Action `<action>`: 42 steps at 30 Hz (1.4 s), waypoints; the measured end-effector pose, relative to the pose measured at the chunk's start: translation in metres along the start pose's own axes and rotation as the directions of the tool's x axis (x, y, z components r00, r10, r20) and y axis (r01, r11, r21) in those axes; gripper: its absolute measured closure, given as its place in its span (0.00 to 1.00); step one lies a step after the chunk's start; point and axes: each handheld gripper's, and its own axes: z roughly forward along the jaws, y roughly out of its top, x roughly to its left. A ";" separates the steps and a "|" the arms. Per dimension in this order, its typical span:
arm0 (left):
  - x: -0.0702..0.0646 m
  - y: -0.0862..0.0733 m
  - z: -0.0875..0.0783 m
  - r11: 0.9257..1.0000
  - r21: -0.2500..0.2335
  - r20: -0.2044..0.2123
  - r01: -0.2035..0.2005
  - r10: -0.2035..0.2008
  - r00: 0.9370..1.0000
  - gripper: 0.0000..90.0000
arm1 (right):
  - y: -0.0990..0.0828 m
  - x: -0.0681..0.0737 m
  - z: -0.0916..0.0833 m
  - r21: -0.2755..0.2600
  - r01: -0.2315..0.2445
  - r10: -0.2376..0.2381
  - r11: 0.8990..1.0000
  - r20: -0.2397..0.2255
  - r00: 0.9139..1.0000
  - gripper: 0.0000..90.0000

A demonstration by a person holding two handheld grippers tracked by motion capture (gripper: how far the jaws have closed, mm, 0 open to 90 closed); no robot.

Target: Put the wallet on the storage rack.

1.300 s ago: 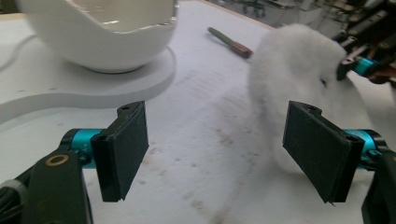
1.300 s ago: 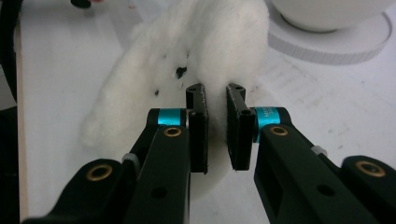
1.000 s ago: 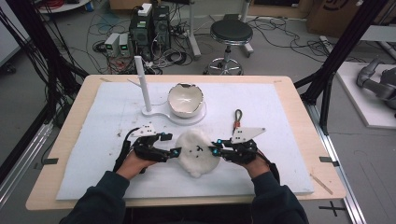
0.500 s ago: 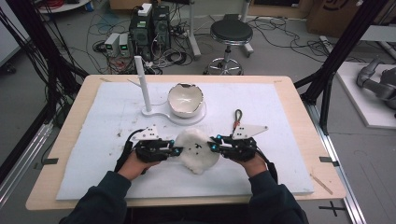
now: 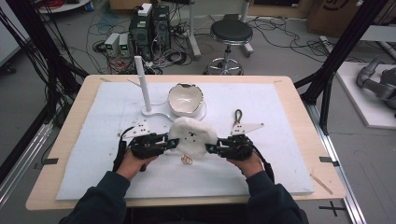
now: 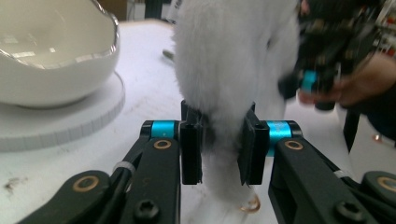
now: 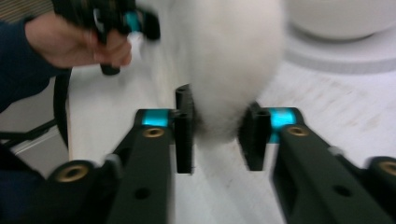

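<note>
Since half a second ago I have lifted the white fluffy thing [image 5: 192, 136] a little: in the high view it now sits higher in the frame, with its top edge overlapping the base under the bowl, and a small ring [image 5: 187, 160] at its lower end has come into sight below it.

My left claw [image 5: 172, 142] grips the fluffy thing's left side, and my right claw [image 5: 211, 148] grips its right side, so it hangs stretched between the two at the centre of the high view. In the left claw view the fur [image 6: 229, 70] is pinched between both jaws and bulges above and below them, with the ring [image 6: 251, 205] dangling near the bottom of the frame. In the right claw view the picture is blurred, but the fur [image 7: 229, 65] runs down between my jaws and both pads press on it.

The white bowl [image 5: 186, 99] stands just above the fluffy thing in the high view, on a white base [image 5: 159, 112] that also carries an upright white post [image 5: 142, 79]. All of it rests on the white mat [image 5: 280, 107] covering the counter [image 5: 79, 93]. My left hand [image 5: 133, 161] and right hand [image 5: 245, 161] come in from the bottom edge.
</note>
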 end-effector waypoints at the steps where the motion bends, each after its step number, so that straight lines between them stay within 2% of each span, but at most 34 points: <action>1: -0.001 -0.002 0.003 0.999 0.038 0.016 0.002 -0.002 1.000 0.79 | 0.001 -0.001 -0.004 -0.031 -0.013 0.013 0.999 0.003 1.000 0.83; 3: -0.006 -0.004 0.010 0.995 0.097 0.033 -0.032 0.029 0.999 0.77 | 0.003 -0.002 -0.011 -0.083 -0.010 0.011 0.996 0.014 1.000 0.85; 4: -0.006 -0.004 0.010 0.995 0.097 0.033 -0.032 0.029 0.999 0.75 | 0.004 -0.002 -0.013 -0.089 0.006 -0.004 0.996 0.030 1.000 0.85; 5: -0.009 -0.005 0.015 0.990 0.137 0.033 -0.043 0.039 0.999 0.71 | 0.005 -0.001 -0.014 -0.092 0.016 -0.013 0.996 0.039 0.999 0.86; 6: -0.008 -0.004 0.014 0.989 0.142 0.024 -0.040 0.037 0.999 0.65 | 0.005 -0.002 -0.016 -0.094 0.027 -0.023 0.995 0.047 0.999 0.86; 8: -0.004 -0.002 0.010 0.993 0.121 -0.024 -0.016 0.019 1.000 0.55 | 0.006 -0.002 -0.018 -0.091 0.030 -0.025 0.995 0.049 0.998 0.87; 9: -0.004 -0.002 0.010 0.993 0.121 -0.024 -0.016 0.019 1.000 0.50 | 0.006 -0.002 -0.018 -0.091 0.030 -0.025 0.995 0.049 0.998 0.87; 10: -0.001 -0.001 0.006 0.994 0.106 -0.047 -0.004 0.009 0.999 0.46 | 0.005 -0.003 -0.019 -0.086 0.040 -0.035 0.996 0.055 0.998 0.87; 11: 0.003 0.003 -0.003 0.999 0.049 -0.089 -0.005 0.009 0.996 0.44 | 0.005 -0.003 -0.020 -0.074 0.048 -0.044 0.996 0.065 0.997 0.87; 12: 0.004 0.005 -0.007 1.000 0.009 -0.105 -0.009 0.010 0.994 0.44 | 0.005 -0.003 -0.020 -0.060 0.054 -0.050 0.997 0.064 0.997 0.87; 13: 0.005 0.008 -0.011 1.000 -0.026 -0.111 -0.012 0.009 0.994 0.43 | 0.005 -0.003 -0.019 -0.050 0.062 -0.059 0.997 0.059 0.997 0.87; 14: 0.005 0.008 -0.011 1.000 -0.026 -0.111 -0.012 0.009 0.994 0.43 | 0.005 -0.003 -0.018 -0.043 0.069 -0.067 0.997 0.048 0.997 0.87; 15: 0.005 0.011 -0.013 0.997 -0.070 -0.110 -0.026 0.018 0.994 0.43 | 0.005 -0.002 -0.017 -0.037 0.066 -0.065 0.997 0.026 0.998 0.87; 16: 0.005 0.011 -0.013 0.997 -0.071 -0.100 -0.029 0.022 0.995 0.43 | 0.005 -0.001 -0.015 -0.033 0.072 -0.071 0.997 0.010 0.997 0.87; 18: 0.002 0.010 -0.008 0.998 -0.053 -0.057 -0.035 0.032 0.998 0.47 | 0.006 0.001 -0.012 -0.028 0.083 -0.084 0.996 -0.010 0.996 0.87; 19: 0.000 0.009 -0.006 0.998 -0.037 -0.032 -0.052 0.051 0.998 0.54 | 0.007 0.002 -0.011 -0.024 0.086 -0.086 0.996 -0.020 0.996 0.87; 20: -0.004 0.009 -0.005 0.996 -0.026 -0.023 -0.082 0.081 0.996 0.67 | 0.008 0.004 -0.010 -0.022 0.087 -0.087 0.996 -0.024 0.996 0.87; 21: -0.006 0.009 -0.005 0.995 -0.018 -0.028 -0.096 0.096 0.995 0.76 | 0.008 0.005 -0.010 -0.033 0.090 -0.091 0.995 -0.021 0.996 0.86; 22: -0.006 0.009 -0.005 0.995 -0.018 -0.028 -0.096 0.096 0.995 0.81 | 0.008 0.004 -0.011 -0.041 0.086 -0.086 0.995 0.000 0.996 0.85; 23: -0.006 0.011 -0.006 0.995 -0.049 -0.005 -0.081 0.081 0.997 0.83 | 0.008 0.002 -0.012 -0.052 0.063 -0.062 0.997 0.009 0.998 0.81; 24: -0.006 0.011 -0.006 0.995 -0.049 -0.005 -0.081 0.081 0.997 0.83 | 0.008 -0.001 -0.014 -0.072 0.035 -0.034 0.997 0.015 0.999 0.73; 25: -0.005 0.013 -0.010 0.994 -0.091 -0.012 -0.066 0.065 0.998 0.84 | 0.007 -0.003 -0.014 -0.082 0.011 -0.008 0.997 0.035 0.999 0.61; 26: -0.004 0.013 -0.012 0.992 -0.114 -0.006 -0.049 0.048 0.999 0.84 | 0.007 -0.004 -0.013 -0.077 0.004 0.001 0.997 0.060 0.998 0.54; 29: -0.004 0.014 -0.014 0.989 -0.140 0.017 -0.038 0.041 0.999 0.84 | 0.005 -0.005 -0.006 -0.052 -0.031 0.033 0.998 0.030 0.999 0.47; 30: -0.004 0.013 -0.013 0.989 -0.140 0.020 -0.040 0.043 0.999 0.84 | 0.005 -0.003 -0.002 -0.040 -0.031 0.031 0.999 0.018 0.999 0.51; 32: -0.005 0.012 -0.011 0.992 -0.116 0.013 -0.043 0.045 0.999 0.84 | 0.006 -0.001 0.000 -0.041 -0.011 0.010 0.999 -0.010 1.000 0.77; 33: -0.005 0.011 -0.010 0.994 -0.101 0.002 -0.040 0.040 0.999 0.83 | 0.007 0.001 0.000 -0.054 -0.002 0.003 0.999 0.010 1.000 0.80; 35: -0.005 0.009 -0.007 0.998 -0.037 -0.030 -0.055 0.054 0.998 0.79 | 0.011 0.000 -0.004 -0.089 -0.008 0.010 0.996 0.020 1.000 0.84; 37: -0.006 0.007 -0.002 0.998 0.009 -0.050 -0.059 0.059 0.997 0.74 | 0.016 0.001 -0.007 -0.109 0.012 -0.007 0.994 0.047 0.999 0.86; 38: -0.006 0.007 -0.002 0.998 0.009 -0.050 -0.059 0.059 0.997 0.71 | 0.016 0.001 -0.007 -0.109 0.012 -0.007 0.994 0.047 0.999 0.86; 39: -0.005 0.006 -0.002 0.998 0.023 -0.072 -0.054 0.056 0.996 0.68 | 0.022 0.004 -0.006 -0.102 0.059 -0.051 0.993 0.084 0.995 0.87; 40: -0.005 0.006 -0.002 0.998 0.023 -0.072 -0.054 0.056 0.996 0.63 | 0.022 0.004 -0.006 -0.102 0.059 -0.051 0.993 0.084 0.995 0.87; 41: 0.001 0.007 -0.008 1.000 0.018 -0.127 -0.025 0.028 0.992 0.58 | 0.030 0.006 -0.006 -0.112 0.088 -0.076 0.990 0.108 0.991 0.87; 42: 0.001 0.007 -0.008 1.000 0.018 -0.127 -0.025 0.028 0.992 0.54 | 0.030 0.006 -0.006 -0.112 0.088 -0.076 0.990 0.108 0.991 0.87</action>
